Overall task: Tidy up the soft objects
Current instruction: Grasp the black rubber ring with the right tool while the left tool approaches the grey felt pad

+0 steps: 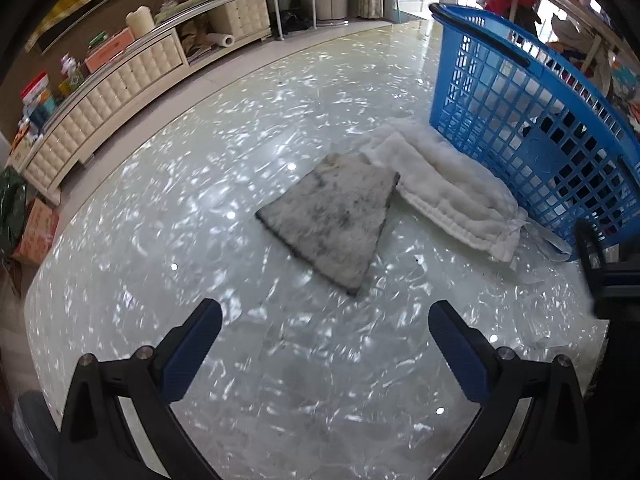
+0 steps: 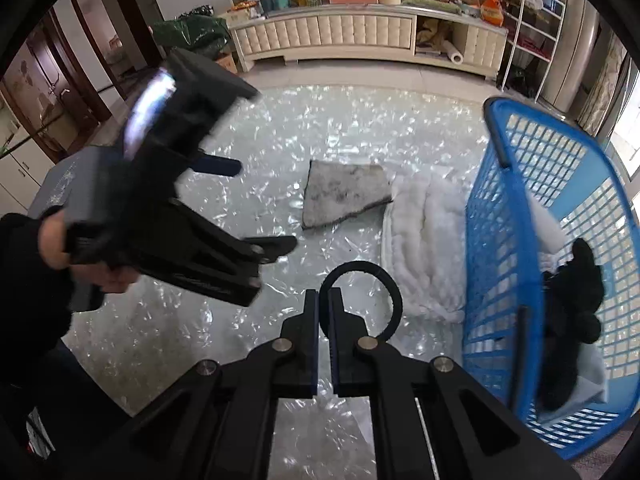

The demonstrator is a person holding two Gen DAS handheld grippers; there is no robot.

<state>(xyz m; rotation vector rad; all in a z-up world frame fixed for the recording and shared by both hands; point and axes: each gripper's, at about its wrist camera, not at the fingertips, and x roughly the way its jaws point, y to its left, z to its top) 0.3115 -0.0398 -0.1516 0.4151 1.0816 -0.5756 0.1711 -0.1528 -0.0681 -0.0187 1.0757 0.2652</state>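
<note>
The glossy marbled floor (image 1: 200,208) spread out under me, a long cream cabinet (image 2: 340,36) against the far wall. My left fingers (image 1: 324,344) stood wide apart with nothing between them, angled down at the floor. My right fingers (image 2: 324,300) were pressed together; a thin black ring (image 2: 394,292) curved around their tips, though I could not tell whether they pinched it. The grey cloth (image 1: 336,216), flat, mottled and dark-edged, lay on the floor touching the fluffy white blanket (image 1: 452,192), which was bunched in ridges against the foot of the blue basket (image 1: 520,120). Dark and white soft things (image 2: 572,300) already sat inside the basket. To do this well, I judged, the open left fingers should come down over a cloth edge and pinch a fold, not the slick floor.
</note>
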